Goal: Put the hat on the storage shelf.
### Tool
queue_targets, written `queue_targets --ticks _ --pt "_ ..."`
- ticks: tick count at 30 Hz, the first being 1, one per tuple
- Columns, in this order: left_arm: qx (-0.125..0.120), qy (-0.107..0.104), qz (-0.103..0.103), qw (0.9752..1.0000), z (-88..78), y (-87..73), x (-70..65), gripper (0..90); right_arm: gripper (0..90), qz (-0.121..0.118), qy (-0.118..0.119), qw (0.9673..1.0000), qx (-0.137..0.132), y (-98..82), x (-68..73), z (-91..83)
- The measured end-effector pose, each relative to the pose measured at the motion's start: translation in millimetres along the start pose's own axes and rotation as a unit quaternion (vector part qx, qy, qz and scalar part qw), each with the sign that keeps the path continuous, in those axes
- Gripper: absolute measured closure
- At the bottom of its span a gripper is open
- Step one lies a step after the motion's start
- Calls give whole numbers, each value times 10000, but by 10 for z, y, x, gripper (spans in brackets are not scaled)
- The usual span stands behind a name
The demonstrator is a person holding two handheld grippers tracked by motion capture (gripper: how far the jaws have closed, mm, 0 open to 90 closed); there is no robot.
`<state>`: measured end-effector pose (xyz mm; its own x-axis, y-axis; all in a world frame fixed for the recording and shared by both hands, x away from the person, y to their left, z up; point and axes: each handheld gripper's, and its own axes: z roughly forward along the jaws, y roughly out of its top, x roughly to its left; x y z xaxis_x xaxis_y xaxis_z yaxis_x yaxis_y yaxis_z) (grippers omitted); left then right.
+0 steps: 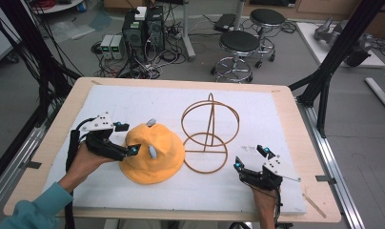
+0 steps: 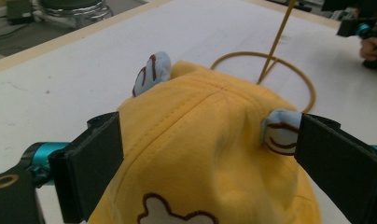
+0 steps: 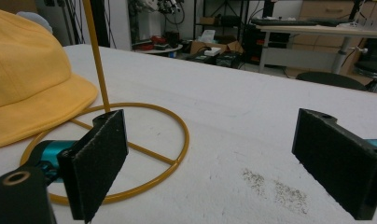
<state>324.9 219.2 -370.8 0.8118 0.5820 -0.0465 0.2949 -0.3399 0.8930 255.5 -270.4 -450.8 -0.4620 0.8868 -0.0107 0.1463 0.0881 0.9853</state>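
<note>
Left hand-held gripper (image 2: 210,158) spread wide astride the yellow hat (image 1: 152,155) beside the wire stand (image 1: 209,133), ready to pinch; right hand-held gripper (image 3: 210,158) open, idle near that stand.

Teal sleeve (image 1: 35,207), black jaws, teal fittings, grey three-cornered plates, trailing black cables

Robotics lab, desktop computers (image 1: 143,28) with tangled cables on the floor, rolling stools (image 1: 239,45), black frame struts (image 1: 340,47)

wire stand (image 1: 210,133) just beside hat (image 1: 152,155), mat's right bare
</note>
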Motion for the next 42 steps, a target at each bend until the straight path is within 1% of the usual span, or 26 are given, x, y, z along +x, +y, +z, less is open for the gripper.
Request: queue_targets --ticks 1,4,6,7,9,11,12,13,14,17,21,22,24,26,27,28,29,30,31,32,34,35,37,42 --pt "0 0 0 10000 0 0 0 83 93 0 0 10000 0 0 0 0" --pt "130 160 23 9998 35 -44 21 84 93 2 -2 10000 4 0 -2 -1" --pt "196 210 14 9996 50 -65 34 83 93 -1 0 10000 -2 0 -3 1" --pt "212 254 -11 9995 60 -75 39 83 93 3 1 10000 4 -1 -3 -1" --pt "300 251 -67 9992 80 -98 48 83 93 5 -2 10000 -4 0 -3 1" --pt "426 341 -122 9984 105 -115 48 84 93 2 -1 10000 -2 0 -5 0" --pt "426 341 -122 9984 105 -115 48 84 93 4 0 10000 -2 0 -5 0" --pt "522 419 -204 9975 130 -132 48 87 93 -3 -1 10000 -1 -1 -6 0" --pt "535 468 -231 9972 136 -141 45 91 93 -5 0 10000 0 -1 -6 0" --pt "626 565 -264 9961 151 -150 33 162 93 2 1 10000 -2 0 -5 0" --pt "646 480 -329 9962 148 -149 34 211 93 0 1 10000 0 0 -5 0" --pt "652 464 -361 9961 150 -150 32 238 93 -3 2 10000 0 -1 -6 0" --pt "664 439 -362 9962 150 -150 31 275 93 5 1 10000 -6 -1 -4 0" --pt "734 386 -370 9959 153 -156 26 338 93 8 2 10000 -8 -1 -5 0" --pt "744 366 -400 9958 159 -158 19 374 93 5 3 10000 -3 -1 -5 -1" --pt "814 319 -399 9954 160 -159 20 429 93 -5 5 10000 3 0 -6 -2" --pt "814 319 -399 9954 160 -159 20 476 93 -5 5 10000 3 0 -6 -2" --pt "873 265 -488 9946 170 -160 16 527 93 3 4 10000 0 0 -2 0" --pt "873 265 -488 9946 170 -160 16 590 93 5 5 10000 1 0 -2 0" --pt "949 177 -547 9938 172 -162 21 644 93 6 4 10000 2 0 -2 -1" --pt "973 119 -632 9932 172 -159 25 715 93 7 9 10000 -3 0 -4 -1" --pt "976 66 -693 9928 173 -159 26 738 93 -8 8 10000 -5 0 -6 0" --pt "988 46 -684 9927 167 -152 14 778 93 -7 9 10000 -9 0 -5 1" --pt "962 3 -684 9930 157 -134 -12 808 93 7 13 10000 -6 -1 -5 -1"
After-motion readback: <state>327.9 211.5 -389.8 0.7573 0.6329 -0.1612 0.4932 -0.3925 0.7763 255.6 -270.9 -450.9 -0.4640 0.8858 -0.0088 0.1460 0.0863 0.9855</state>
